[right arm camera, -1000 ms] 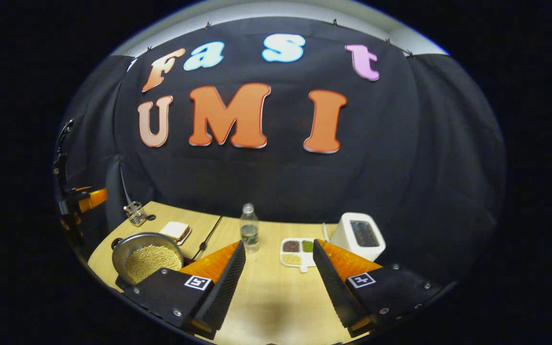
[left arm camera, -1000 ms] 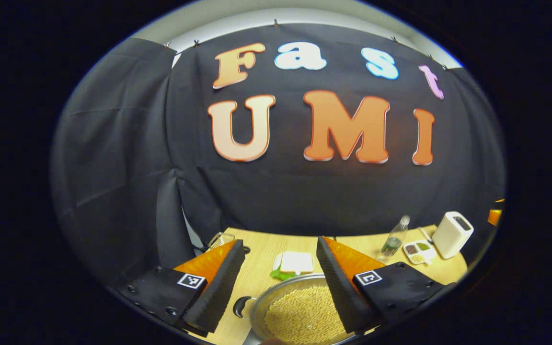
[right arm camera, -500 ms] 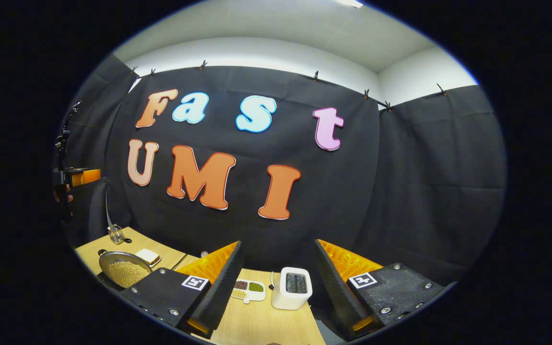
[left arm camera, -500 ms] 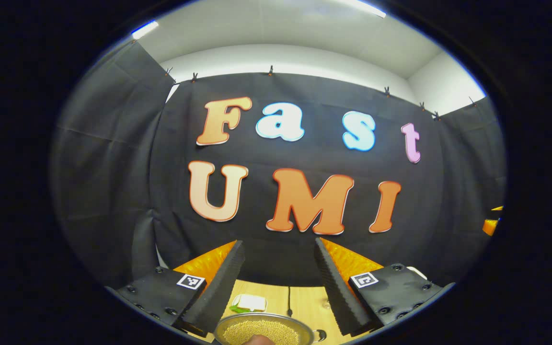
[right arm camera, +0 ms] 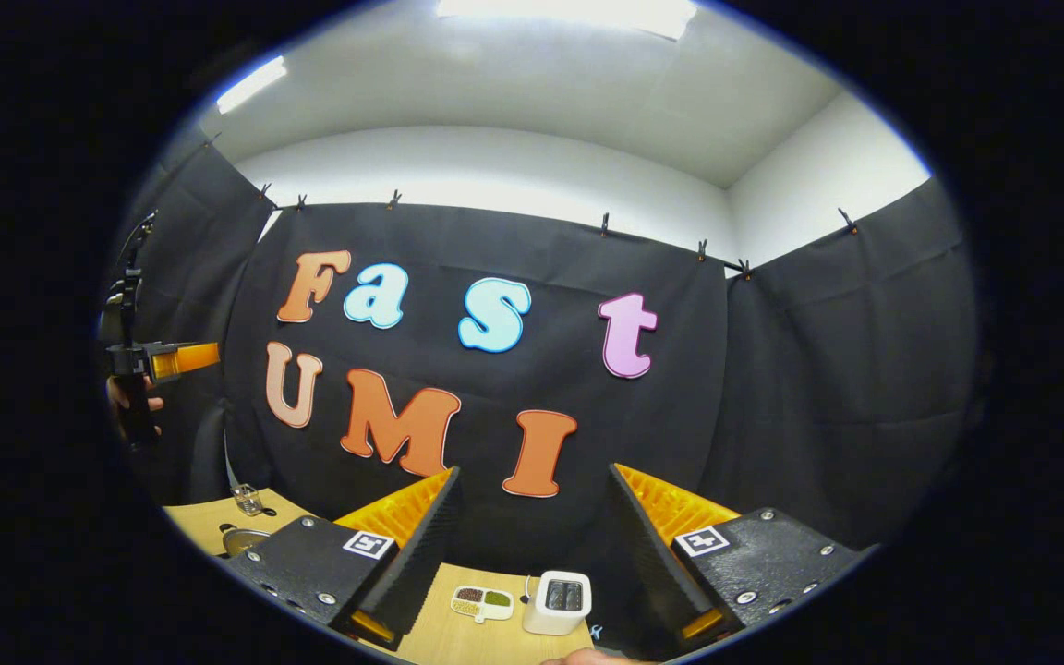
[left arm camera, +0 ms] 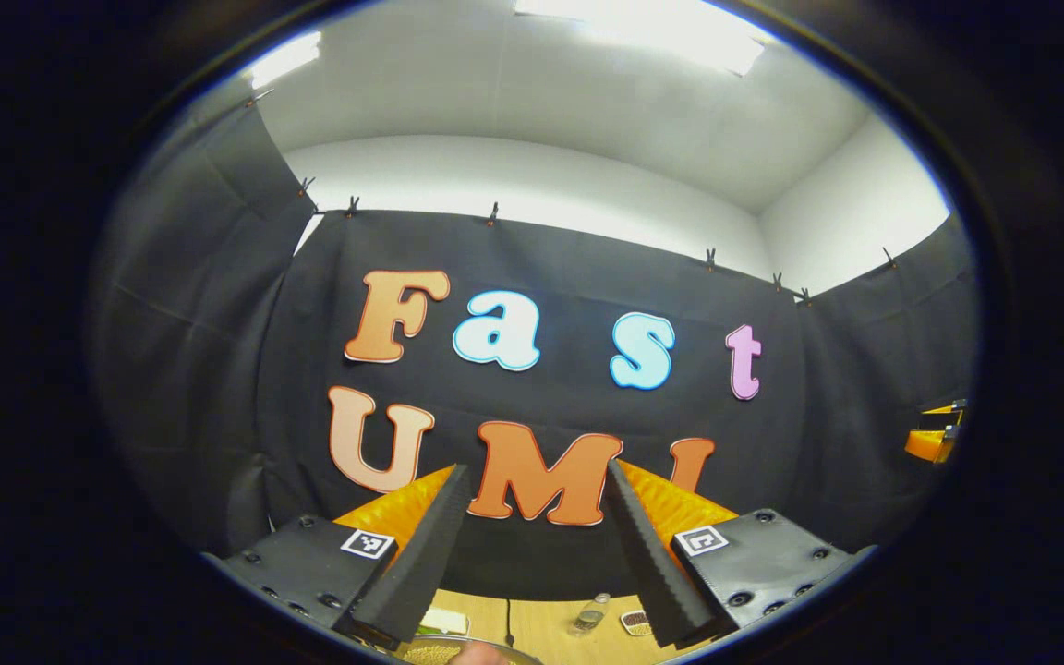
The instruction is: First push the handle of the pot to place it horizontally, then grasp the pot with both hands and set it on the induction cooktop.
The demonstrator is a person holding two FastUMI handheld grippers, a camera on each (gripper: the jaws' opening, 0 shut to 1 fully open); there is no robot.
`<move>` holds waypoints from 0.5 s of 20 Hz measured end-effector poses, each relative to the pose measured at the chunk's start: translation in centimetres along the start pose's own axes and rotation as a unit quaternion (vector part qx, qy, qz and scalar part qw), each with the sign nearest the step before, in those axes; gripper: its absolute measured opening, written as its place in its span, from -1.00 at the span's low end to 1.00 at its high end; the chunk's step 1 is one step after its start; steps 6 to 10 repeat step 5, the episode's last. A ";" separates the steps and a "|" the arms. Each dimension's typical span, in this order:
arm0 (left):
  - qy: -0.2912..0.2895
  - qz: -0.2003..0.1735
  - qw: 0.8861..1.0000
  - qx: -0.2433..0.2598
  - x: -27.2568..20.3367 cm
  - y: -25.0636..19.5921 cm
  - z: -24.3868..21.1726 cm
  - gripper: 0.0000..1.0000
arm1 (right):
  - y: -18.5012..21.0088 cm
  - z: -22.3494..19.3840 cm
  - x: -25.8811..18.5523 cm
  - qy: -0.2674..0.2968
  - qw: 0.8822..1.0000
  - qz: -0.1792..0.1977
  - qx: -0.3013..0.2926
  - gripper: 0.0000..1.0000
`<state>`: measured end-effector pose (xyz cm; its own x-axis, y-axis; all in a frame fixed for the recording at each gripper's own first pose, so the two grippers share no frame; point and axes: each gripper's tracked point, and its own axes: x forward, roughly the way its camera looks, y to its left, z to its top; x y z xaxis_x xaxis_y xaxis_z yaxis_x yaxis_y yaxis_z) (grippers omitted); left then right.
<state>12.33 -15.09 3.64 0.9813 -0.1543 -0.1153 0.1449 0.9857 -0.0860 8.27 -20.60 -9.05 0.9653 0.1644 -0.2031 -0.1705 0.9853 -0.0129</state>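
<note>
The metal pot (left arm camera: 430, 652), filled with yellow grains, peeks in at the very bottom of the left gripper view, just below my left gripper (left arm camera: 536, 471). That gripper is open, holds nothing, and points up at the booth wall. In the right gripper view a sliver of the pot's rim (right arm camera: 238, 538) shows at the far left, on the wooden table (right arm camera: 199, 519). My right gripper (right arm camera: 533, 473) is open and holds nothing, high above the table. The left gripper (right arm camera: 172, 358) and the hand holding it appear at that view's left edge.
A white boxy appliance (right arm camera: 558, 600) and a divided dish of beans (right arm camera: 482, 602) sit on the table under the right gripper. A glass (right arm camera: 247, 501) stands behind the pot. A water bottle (left arm camera: 590, 614) stands between the left fingers, far off.
Both grippers have tipped upward and away from the table. The pot and table slid to the bottom of each view, and the ceiling now shows. Both pairs of jaws stay spread.
</note>
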 end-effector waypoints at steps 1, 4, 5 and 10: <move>-0.009 0.001 1.000 0.000 -0.1 -0.1 1.3 0.93 | -0.2 0.9 0.0 -0.006 1.000 0.000 0.001 0.94; -0.033 -0.005 0.999 -0.010 -0.5 -0.8 4.6 0.93 | -0.1 3.0 0.0 -0.015 1.000 0.005 0.002 0.90; -0.039 -0.007 0.999 -0.012 -0.5 -0.9 5.6 0.89 | -0.1 3.6 -0.1 -0.018 1.000 0.007 0.001 0.90; -0.039 -0.007 0.999 -0.012 -0.5 -0.9 5.6 0.89 | -0.1 3.6 -0.1 -0.018 1.000 0.007 0.001 0.90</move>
